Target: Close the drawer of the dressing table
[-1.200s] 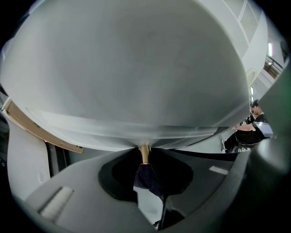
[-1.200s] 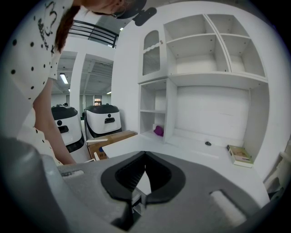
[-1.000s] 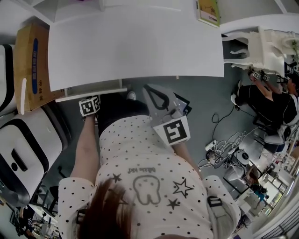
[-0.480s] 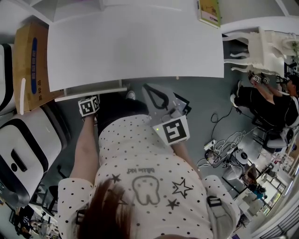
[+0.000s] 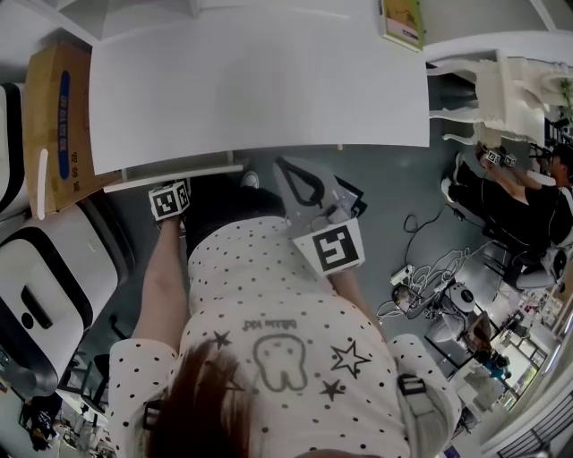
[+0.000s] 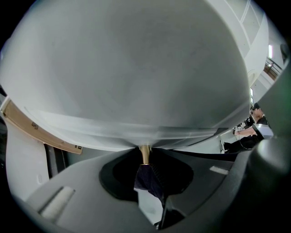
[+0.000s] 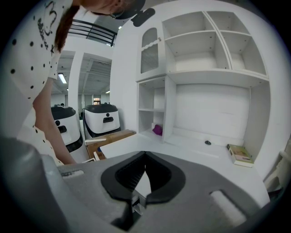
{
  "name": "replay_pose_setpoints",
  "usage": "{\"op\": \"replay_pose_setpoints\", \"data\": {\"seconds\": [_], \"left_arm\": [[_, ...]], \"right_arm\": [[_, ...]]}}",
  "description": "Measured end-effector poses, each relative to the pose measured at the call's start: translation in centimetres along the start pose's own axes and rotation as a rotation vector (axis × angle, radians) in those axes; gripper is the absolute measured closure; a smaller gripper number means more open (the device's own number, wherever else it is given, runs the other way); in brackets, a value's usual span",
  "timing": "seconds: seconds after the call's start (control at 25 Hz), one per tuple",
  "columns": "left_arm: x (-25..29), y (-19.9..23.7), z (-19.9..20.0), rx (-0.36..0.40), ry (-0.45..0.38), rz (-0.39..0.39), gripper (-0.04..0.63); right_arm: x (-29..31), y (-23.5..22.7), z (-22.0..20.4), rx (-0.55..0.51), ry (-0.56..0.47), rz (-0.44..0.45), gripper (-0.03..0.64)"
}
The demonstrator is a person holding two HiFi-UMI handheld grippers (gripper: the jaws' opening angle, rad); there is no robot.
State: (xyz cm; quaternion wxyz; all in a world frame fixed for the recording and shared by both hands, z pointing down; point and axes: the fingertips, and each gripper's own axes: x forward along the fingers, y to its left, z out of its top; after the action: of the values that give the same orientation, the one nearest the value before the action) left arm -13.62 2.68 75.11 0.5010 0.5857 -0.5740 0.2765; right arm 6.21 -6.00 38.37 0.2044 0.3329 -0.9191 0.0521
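The white dressing table point(image 5: 260, 80) fills the top of the head view. Its drawer point(image 5: 183, 170) juts out a little under the table's left front edge. In the left gripper view the white drawer front point(image 6: 136, 77) fills the picture, and my left gripper point(image 6: 144, 151) is shut on the drawer's brass knob point(image 6: 144, 154). From the head view only that gripper's marker cube point(image 5: 170, 199) shows, just below the drawer. My right gripper point(image 5: 300, 183) hangs in front of the table, to the right of the drawer. It is shut with nothing in it and touches nothing.
A cardboard box point(image 5: 54, 125) and white-and-black machines point(image 5: 45, 286) stand at the left. A book point(image 5: 400, 22) lies on the tabletop's far right. White furniture point(image 5: 501, 89), another person point(image 5: 510, 197) and floor cables point(image 5: 430, 277) are at the right. Open shelves point(image 7: 204, 45) rise behind the table.
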Motion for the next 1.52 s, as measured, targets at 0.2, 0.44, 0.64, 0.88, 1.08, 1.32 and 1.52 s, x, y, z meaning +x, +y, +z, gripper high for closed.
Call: {"op": "replay_pose_setpoints", "data": {"seconds": [0.2,0.44,0.64,0.88,1.08,1.32,1.52], "left_arm": [[0.3,0.0,-0.1,0.011,0.005,0.001,0.511],[0.4,-0.1,-0.2,0.005,0.016,0.055,0.512],[0.4,0.2,0.1,0.022,-0.015,0.07,0.514],[0.3,0.4,-0.2,0.005,-0.018,0.082,0.514],[0.5,0.2,0.0,0.028,0.02,0.056,0.514],[0.6,0.4,-0.3,0.055,0.047,0.001,0.511],[0.5,0.1,-0.7,0.098,0.055,-0.042,0.503]], "right_arm": [[-0.1,-0.1,0.0,-0.002,0.001,-0.004,0.614],[-1.7,-0.5,-0.4,0.035,-0.013,-0.015,0.614],[-3.1,-0.1,-1.7,0.041,-0.002,0.003,0.614],[-3.1,0.2,-1.3,0.041,-0.021,0.001,0.614],[-1.4,1.0,0.5,0.049,-0.013,0.006,0.614],[0.8,2.3,2.2,0.052,-0.031,-0.032,0.614],[2.1,3.1,2.5,0.058,-0.046,-0.042,0.614]]}}
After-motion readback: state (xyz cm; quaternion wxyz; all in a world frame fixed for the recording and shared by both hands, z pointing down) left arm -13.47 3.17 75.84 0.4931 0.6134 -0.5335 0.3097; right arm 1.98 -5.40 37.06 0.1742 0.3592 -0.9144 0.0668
